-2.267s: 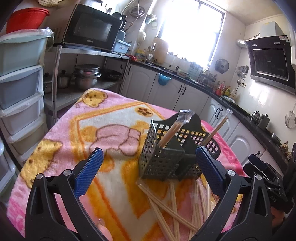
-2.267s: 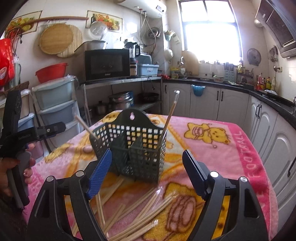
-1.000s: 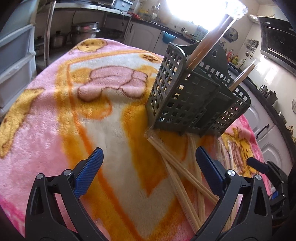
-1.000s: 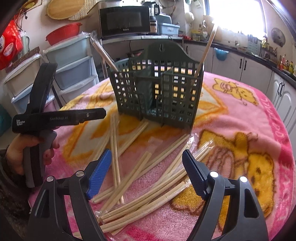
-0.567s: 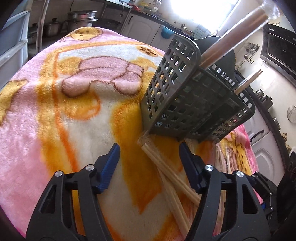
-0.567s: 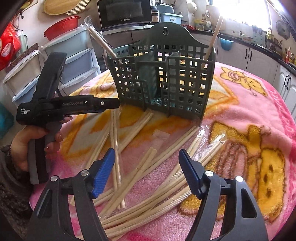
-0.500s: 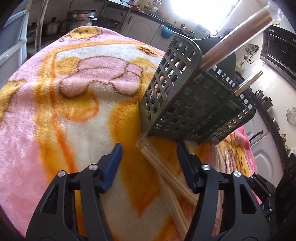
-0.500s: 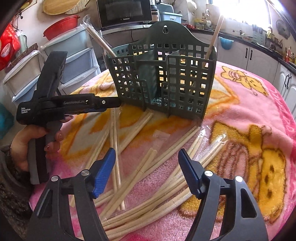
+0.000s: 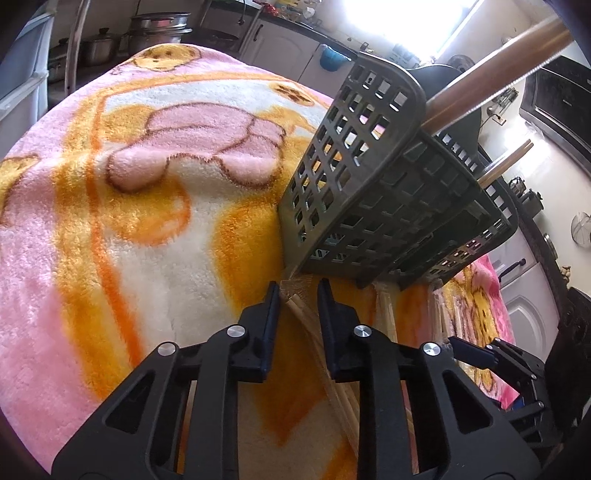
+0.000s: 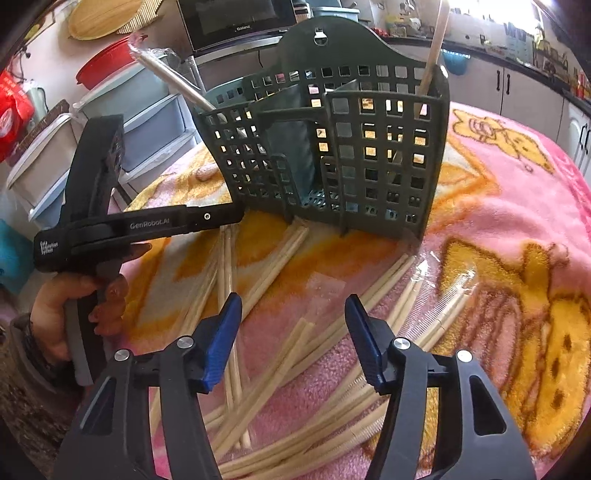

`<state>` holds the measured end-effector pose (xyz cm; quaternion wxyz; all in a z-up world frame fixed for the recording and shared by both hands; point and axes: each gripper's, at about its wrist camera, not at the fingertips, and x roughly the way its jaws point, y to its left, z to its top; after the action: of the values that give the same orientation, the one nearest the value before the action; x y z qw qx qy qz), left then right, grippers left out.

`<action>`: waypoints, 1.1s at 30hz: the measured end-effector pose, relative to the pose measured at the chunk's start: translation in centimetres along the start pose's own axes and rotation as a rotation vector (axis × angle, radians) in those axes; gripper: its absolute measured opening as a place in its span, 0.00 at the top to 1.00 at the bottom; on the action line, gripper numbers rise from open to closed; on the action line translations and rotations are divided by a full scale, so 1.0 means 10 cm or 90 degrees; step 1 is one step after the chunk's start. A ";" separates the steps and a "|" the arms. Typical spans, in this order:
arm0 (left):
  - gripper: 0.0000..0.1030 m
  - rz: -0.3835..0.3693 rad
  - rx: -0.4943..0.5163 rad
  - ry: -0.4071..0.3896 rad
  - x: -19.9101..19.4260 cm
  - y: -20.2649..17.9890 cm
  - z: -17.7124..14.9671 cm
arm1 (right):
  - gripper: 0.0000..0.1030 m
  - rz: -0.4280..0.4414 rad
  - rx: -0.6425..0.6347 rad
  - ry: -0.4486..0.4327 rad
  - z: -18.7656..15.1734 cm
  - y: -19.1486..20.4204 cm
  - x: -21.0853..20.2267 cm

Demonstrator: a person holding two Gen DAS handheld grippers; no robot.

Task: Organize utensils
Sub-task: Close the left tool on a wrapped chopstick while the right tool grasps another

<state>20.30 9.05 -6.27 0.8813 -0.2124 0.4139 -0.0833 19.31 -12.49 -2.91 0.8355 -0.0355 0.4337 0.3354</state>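
A dark green slotted utensil basket (image 9: 388, 206) (image 10: 332, 155) stands on the pink and orange blanket (image 9: 147, 221). One wrapped chopstick pair (image 9: 491, 44) and a bare chopstick (image 10: 436, 44) lean in it. Several wrapped chopstick pairs (image 10: 273, 258) lie loose in front of it. My left gripper (image 9: 298, 291) is closing on the end of one wrapped pair (image 9: 293, 297) at the basket's foot, pads against the wrapper. My right gripper (image 10: 293, 306) hovers over the loose pile, its jaws narrowing with nothing pressed between them. A hand (image 10: 74, 295) holds the left gripper (image 10: 236, 218).
Stacked plastic drawers (image 10: 147, 122), a red basin (image 10: 107, 62) and a microwave (image 10: 236, 18) stand behind the table on the left. Metal pots (image 9: 162, 26) and white cabinets (image 9: 280, 48) line the far wall. The blanket's left half is bare.
My left jaws have come from wide apart to nearly together around the chopstick end beside the basket. My right gripper has crept toward the pile and its jaws have narrowed.
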 end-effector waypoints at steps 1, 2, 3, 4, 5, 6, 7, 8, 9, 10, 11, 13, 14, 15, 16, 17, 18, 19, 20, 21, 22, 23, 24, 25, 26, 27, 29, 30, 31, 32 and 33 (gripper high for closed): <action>0.87 -0.002 -0.002 0.000 -0.01 0.01 0.00 | 0.47 0.001 0.004 0.003 0.02 -0.01 0.02; 0.87 -0.004 -0.004 -0.001 -0.02 0.03 0.00 | 0.47 0.003 0.007 0.007 0.03 -0.02 0.04; 0.87 -0.005 -0.005 -0.002 -0.03 0.06 0.00 | 0.47 0.004 0.009 0.009 0.05 -0.02 0.06; 0.88 -0.006 -0.006 -0.002 -0.04 0.07 0.01 | 0.47 0.004 0.011 0.009 0.06 -0.02 0.07; 0.89 -0.009 -0.008 -0.004 -0.05 0.08 0.01 | 0.48 0.005 0.011 0.010 0.07 -0.02 0.08; 0.89 -0.010 -0.009 -0.005 -0.06 0.09 0.01 | 0.50 0.009 0.012 0.012 0.09 -0.03 0.09; 0.90 -0.011 -0.011 -0.007 -0.08 0.10 0.01 | 0.53 0.012 0.017 0.018 0.10 -0.04 0.12; 0.90 -0.014 -0.013 -0.011 -0.10 0.11 0.01 | 0.54 0.014 0.023 0.021 0.11 -0.05 0.13; 0.90 -0.015 -0.015 -0.012 -0.12 0.12 0.01 | 0.59 0.017 0.028 0.024 0.12 -0.06 0.15; 0.91 -0.017 -0.016 -0.015 -0.14 0.14 0.01 | 0.62 0.021 0.030 0.026 0.13 -0.08 0.17; 0.91 -0.017 -0.017 -0.017 -0.16 0.14 0.01 | 0.63 0.023 0.031 0.029 0.14 -0.09 0.18; 0.92 -0.020 -0.021 -0.022 -0.20 0.15 0.00 | 0.71 0.025 0.031 0.032 0.14 -0.08 0.21; 0.92 -0.021 -0.022 -0.024 -0.22 0.15 0.00 | 0.74 0.029 0.030 0.035 0.14 -0.08 0.22; 0.92 -0.021 -0.023 -0.026 -0.24 0.16 -0.01 | 0.81 0.032 0.030 0.037 0.15 -0.07 0.25; 0.92 -0.022 -0.023 -0.028 -0.26 0.16 -0.01 | 0.82 0.035 0.030 0.038 0.15 -0.06 0.27; 0.93 -0.022 -0.023 -0.031 -0.28 0.17 -0.01 | 0.83 0.037 0.030 0.039 0.15 -0.05 0.28; 0.93 -0.023 -0.023 -0.034 -0.30 0.16 -0.02 | 0.86 0.039 0.029 0.039 0.15 -0.02 0.30; 0.93 -0.023 -0.023 -0.035 -0.30 0.14 -0.02 | 0.87 0.041 0.028 0.037 0.16 -0.01 0.30; 0.93 -0.024 -0.024 -0.037 -0.31 0.14 -0.03 | 0.89 0.043 0.031 0.033 0.16 0.00 0.30; 0.93 -0.025 -0.024 -0.041 -0.34 0.14 -0.03 | 0.89 0.049 0.035 0.031 0.16 0.01 0.30; 0.93 -0.026 -0.024 -0.045 -0.36 0.13 -0.04 | 0.90 0.056 0.040 0.029 0.17 0.01 0.29; 0.94 -0.027 -0.022 -0.049 -0.39 0.12 -0.04 | 0.90 0.061 0.044 0.026 0.18 0.00 0.26; 0.94 -0.028 -0.020 -0.053 -0.41 0.10 -0.04 | 0.90 0.063 0.046 0.023 0.19 -0.01 0.24; 0.94 -0.030 -0.019 -0.058 -0.44 0.09 -0.04 | 0.90 0.065 0.050 0.016 0.21 -0.01 0.22; 0.94 -0.033 -0.016 -0.064 -0.49 0.07 -0.04 | 0.90 0.068 0.051 0.012 0.22 -0.01 0.20; 0.94 -0.034 -0.013 -0.068 -0.52 0.05 -0.04 | 0.90 0.072 0.054 0.004 0.24 0.00 0.16; 0.95 -0.041 -0.008 -0.082 -0.61 0.00 -0.03 | 0.91 0.076 0.056 -0.014 0.28 0.00 0.07; 0.95 -0.045 -0.006 -0.088 -0.66 -0.01 -0.02 | 0.91 0.078 0.055 -0.023 0.29 0.00 0.01; 0.95 -0.049 -0.003 -0.096 -0.71 -0.03 -0.01 | 0.91 0.079 0.054 -0.034 0.32 0.01 -0.04; 0.96 -0.053 0.000 -0.104 -0.76 -0.06 0.00 | 0.91 0.079 0.053 -0.047 0.34 0.02 -0.10; 0.96 -0.056 0.003 -0.112 -0.80 -0.09 0.01 | 0.91 0.078 0.051 -0.057 0.35 0.03 -0.14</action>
<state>15.28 10.89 -0.22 0.9100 -0.2348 0.3252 -0.1044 21.04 -11.81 0.40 0.8326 0.0398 0.4106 0.3696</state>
